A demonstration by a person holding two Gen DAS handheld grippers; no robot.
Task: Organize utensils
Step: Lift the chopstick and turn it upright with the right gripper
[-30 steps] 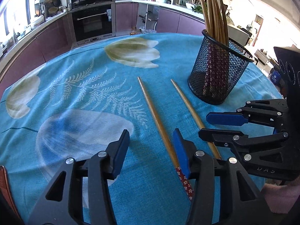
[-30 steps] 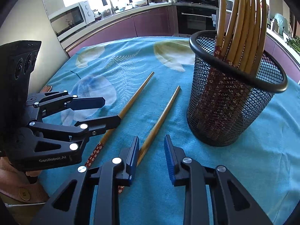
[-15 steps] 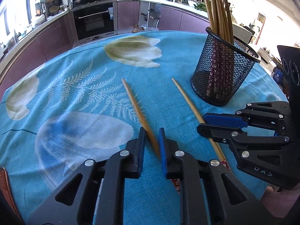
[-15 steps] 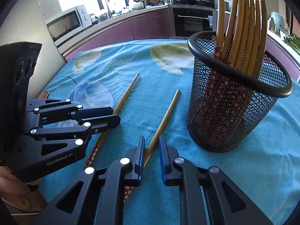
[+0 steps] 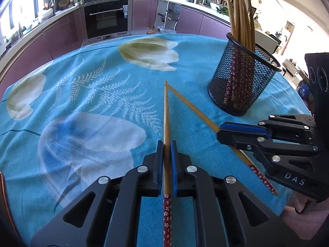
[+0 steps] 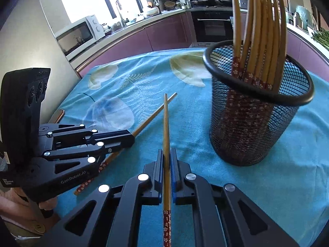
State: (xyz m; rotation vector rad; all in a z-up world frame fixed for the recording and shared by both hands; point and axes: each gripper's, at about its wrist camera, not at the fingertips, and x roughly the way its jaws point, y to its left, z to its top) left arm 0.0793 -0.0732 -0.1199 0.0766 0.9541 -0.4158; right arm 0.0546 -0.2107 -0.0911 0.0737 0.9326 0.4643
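Observation:
Two bamboo chopsticks with red flowered ends are held, one in each gripper. My left gripper (image 5: pixel 167 144) is shut on one chopstick (image 5: pixel 166 111), which points forward over the blue cloth. My right gripper (image 6: pixel 167 152) is shut on the other chopstick (image 6: pixel 165 119); that chopstick also shows in the left wrist view (image 5: pixel 193 108), and the right gripper too (image 5: pixel 221 130). The left gripper (image 6: pixel 131 136) with its chopstick (image 6: pixel 154 113) shows in the right wrist view. The two tips nearly cross. A black mesh holder (image 5: pixel 242 80) (image 6: pixel 255 119) with several chopsticks stands to the right.
The round table (image 5: pixel 82 94) has a blue flowered cloth. A brown flat object (image 6: pixel 58 115) lies at the table's left edge. Kitchen counters, an oven (image 5: pixel 107 20) and a microwave (image 6: pixel 78 35) lie beyond the table.
Both grippers closed on their chopsticks and lifted them off the cloth. The chopsticks' far tips swung toward each other.

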